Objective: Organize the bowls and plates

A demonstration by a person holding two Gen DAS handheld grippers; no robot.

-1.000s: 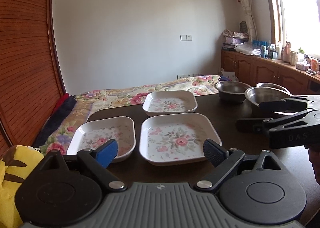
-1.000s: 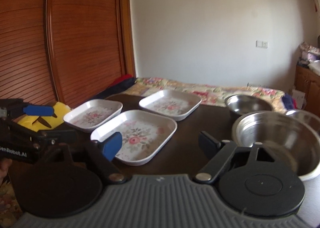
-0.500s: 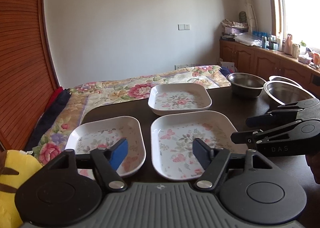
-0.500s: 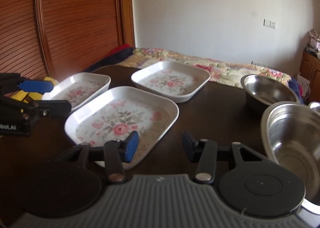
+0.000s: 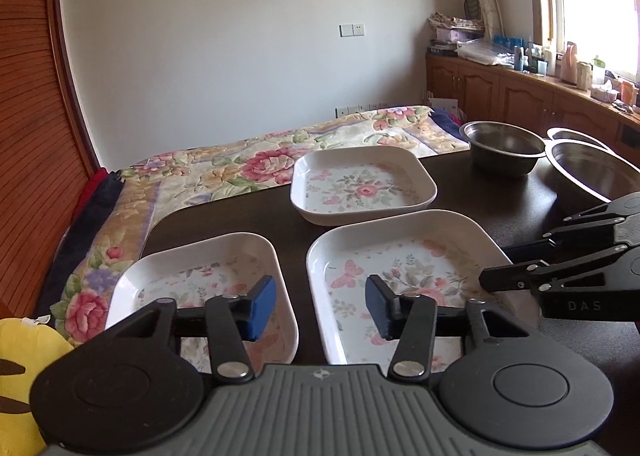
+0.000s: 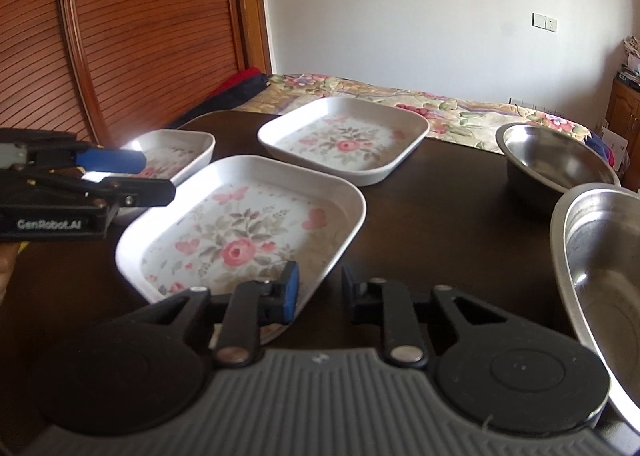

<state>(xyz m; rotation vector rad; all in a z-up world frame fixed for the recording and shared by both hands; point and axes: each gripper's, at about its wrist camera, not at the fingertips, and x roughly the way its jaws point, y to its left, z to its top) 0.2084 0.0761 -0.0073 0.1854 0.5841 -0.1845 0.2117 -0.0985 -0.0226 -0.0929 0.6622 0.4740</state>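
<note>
Left wrist view: my left gripper [image 5: 321, 306] sits low centre, fingers moderately apart with nothing between them, straddling the gap between two white square floral-print dishes. The small floral dish [image 5: 192, 288] lies lower left; the large floral dish [image 5: 404, 256] lies centre right, with the right gripper [image 5: 520, 264] reaching in from the right edge over its right rim. A third floral dish [image 5: 362, 183] sits mid-frame beyond them on the dark wooden table [image 5: 256, 215]. A small steel bowl [image 5: 502, 151] and a wide steel bowl [image 5: 592, 171] occupy the upper right. Right wrist view: my right gripper [image 6: 320, 288] is low centre, fingers narrow, straddling the large floral dish's [image 6: 248, 232] near right rim; I cannot tell whether either pad touches it. The wide steel bowl [image 6: 600, 264] fills the right edge.
</note>
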